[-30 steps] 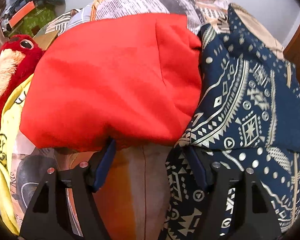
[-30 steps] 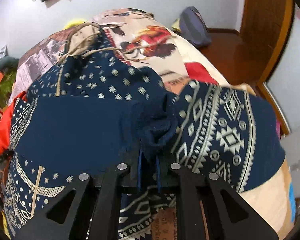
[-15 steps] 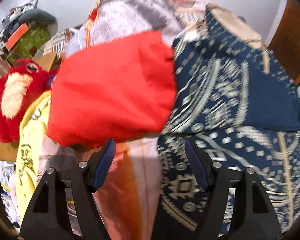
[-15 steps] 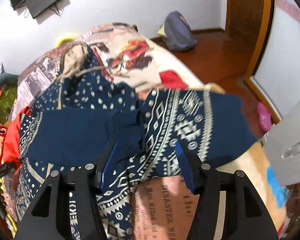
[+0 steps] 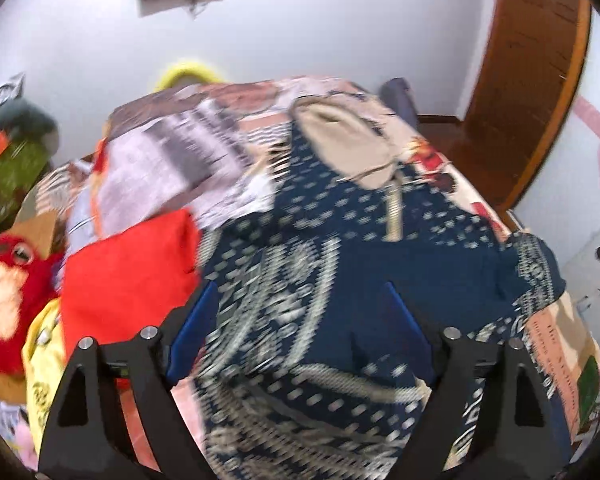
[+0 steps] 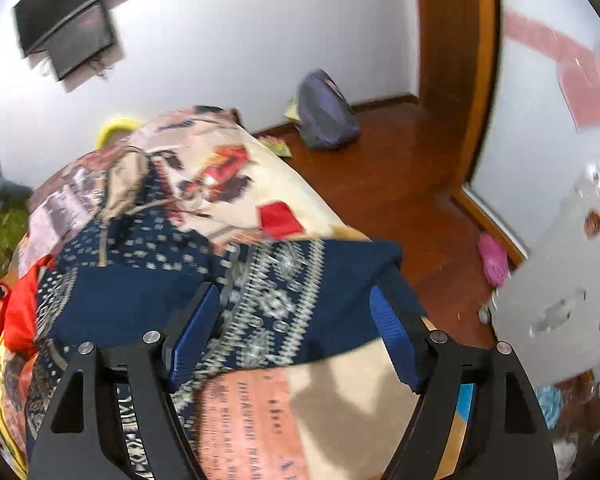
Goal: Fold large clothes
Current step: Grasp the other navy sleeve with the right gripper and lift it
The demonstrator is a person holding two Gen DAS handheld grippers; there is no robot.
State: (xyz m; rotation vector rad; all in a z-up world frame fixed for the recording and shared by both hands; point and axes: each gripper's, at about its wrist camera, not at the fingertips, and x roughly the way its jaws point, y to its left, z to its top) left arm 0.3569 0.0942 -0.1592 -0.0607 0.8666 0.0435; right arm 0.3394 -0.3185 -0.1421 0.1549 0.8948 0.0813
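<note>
A navy hoodie with a cream pattern point(image 5: 320, 280) lies spread on the bed, its beige hood point(image 5: 344, 152) toward the far end. In the right wrist view the hoodie point(image 6: 148, 288) has one patterned sleeve point(image 6: 284, 288) folded across to the bed's right edge. My left gripper point(image 5: 296, 332) is open and empty above the hoodie's body. My right gripper point(image 6: 292, 336) is open and empty above the folded sleeve. Both views are motion-blurred.
A folded red garment point(image 5: 128, 280) lies left of the hoodie, beside a red plush toy point(image 5: 8, 292) and a yellow cloth point(image 5: 44, 364). The printed bedspread point(image 6: 260, 412) covers the bed. A grey bag point(image 6: 324, 112) sits on the wood floor point(image 6: 396, 184); a white cabinet point(image 6: 560, 292) stands at right.
My right gripper has opened and let go of the sleeve cuff, then pulled back and up. My left gripper has lifted away from the red garment and swung right over the hoodie.
</note>
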